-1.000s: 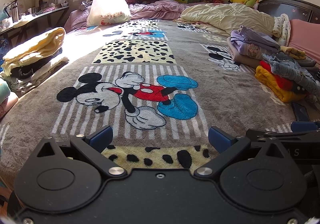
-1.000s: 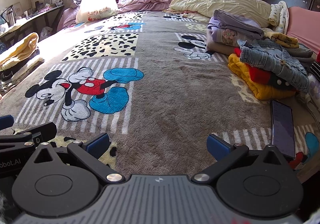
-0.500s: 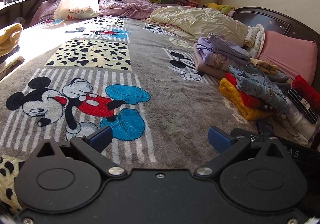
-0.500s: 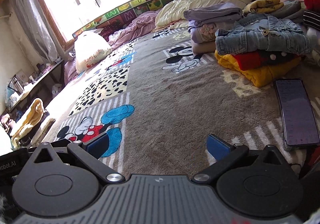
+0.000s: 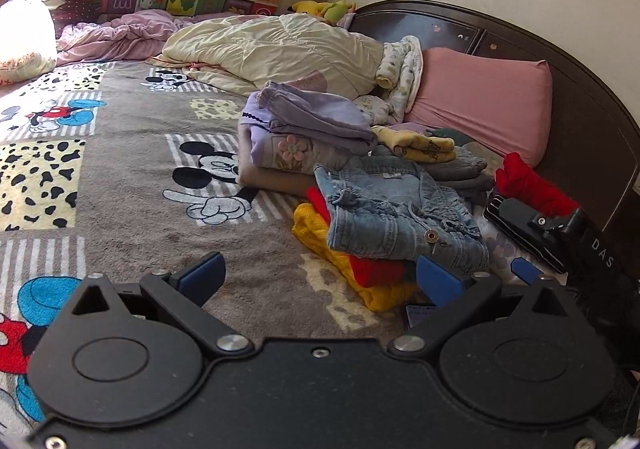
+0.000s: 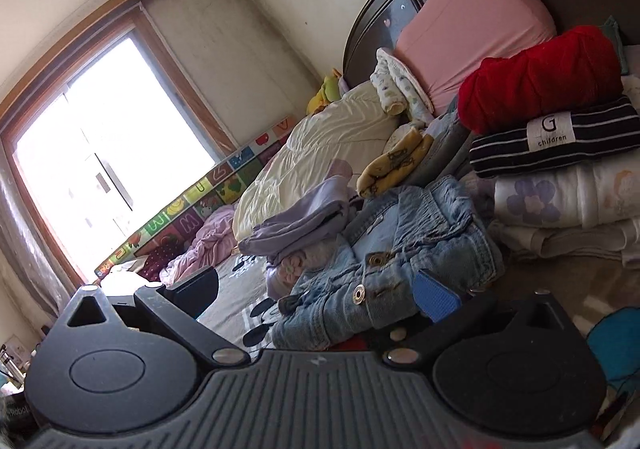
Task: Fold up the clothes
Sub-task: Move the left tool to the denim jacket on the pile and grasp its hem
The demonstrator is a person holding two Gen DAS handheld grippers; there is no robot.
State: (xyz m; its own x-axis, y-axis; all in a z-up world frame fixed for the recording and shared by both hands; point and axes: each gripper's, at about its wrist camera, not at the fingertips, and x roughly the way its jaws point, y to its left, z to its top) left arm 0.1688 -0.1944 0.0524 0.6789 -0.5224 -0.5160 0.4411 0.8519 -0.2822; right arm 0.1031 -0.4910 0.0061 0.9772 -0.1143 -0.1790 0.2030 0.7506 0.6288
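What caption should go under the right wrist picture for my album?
Open right tool reaching toward a denim jacket on a bed piled with clothes.

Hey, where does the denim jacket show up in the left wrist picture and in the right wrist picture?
Left wrist view: the denim jacket lies right of centre, on top of the red and yellow clothes, just beyond the right finger of the left hand-held gripper.
Right wrist view: the denim jacket fills the lower centre, right in front of the open right hand-held gripper.
Shared landmark: the pink pillow against the dark headboard.
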